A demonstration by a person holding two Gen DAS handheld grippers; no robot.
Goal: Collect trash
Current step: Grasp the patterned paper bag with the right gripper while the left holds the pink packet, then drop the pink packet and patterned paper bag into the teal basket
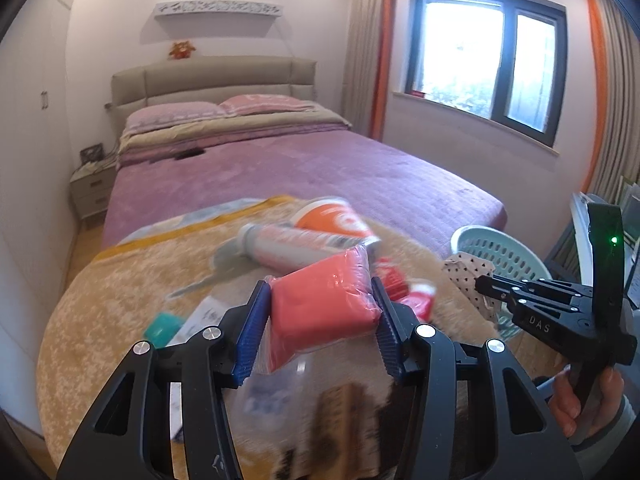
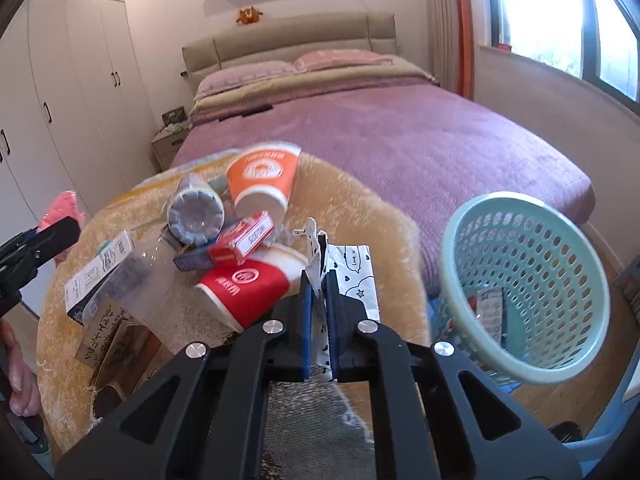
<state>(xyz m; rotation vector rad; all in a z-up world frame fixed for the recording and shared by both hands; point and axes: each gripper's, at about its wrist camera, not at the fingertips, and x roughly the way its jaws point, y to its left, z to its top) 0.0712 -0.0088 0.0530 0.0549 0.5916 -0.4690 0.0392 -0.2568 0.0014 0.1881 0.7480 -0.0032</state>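
Going left to right over the round table [image 2: 384, 216] with its fuzzy tan cover, we've got the left gripper [image 1: 320, 312] first, its blue pads clamped on a pink plastic-wrapped pack [image 1: 320, 304] and holding it up above the clutter. Under and past it sits the trash pile: a white carton [image 2: 100, 268] lying flat at the left edge, a clear bottle [image 2: 196, 212] on its side with its base toward us, and an orange paper cup [image 2: 262, 178] tipped over behind it, so we can't see inside. A small red box [image 2: 246, 240] rests against the bottle, and a red paper cup [image 2: 244, 286] lies on its side just in front, mouth facing away.

Next over, our right gripper [image 2: 319, 312] has its fingers pinched nearly together on a thin black-and-white printed wrapper [image 2: 352, 276], which sticks up between the pads.

Far right, off the table's edge, stands the pale green perforated basket [image 2: 532, 292], tilted toward us in the fisheye. We can see a couple of flat wrappers [image 2: 490, 312] down at the bottom, too blurry to identify.
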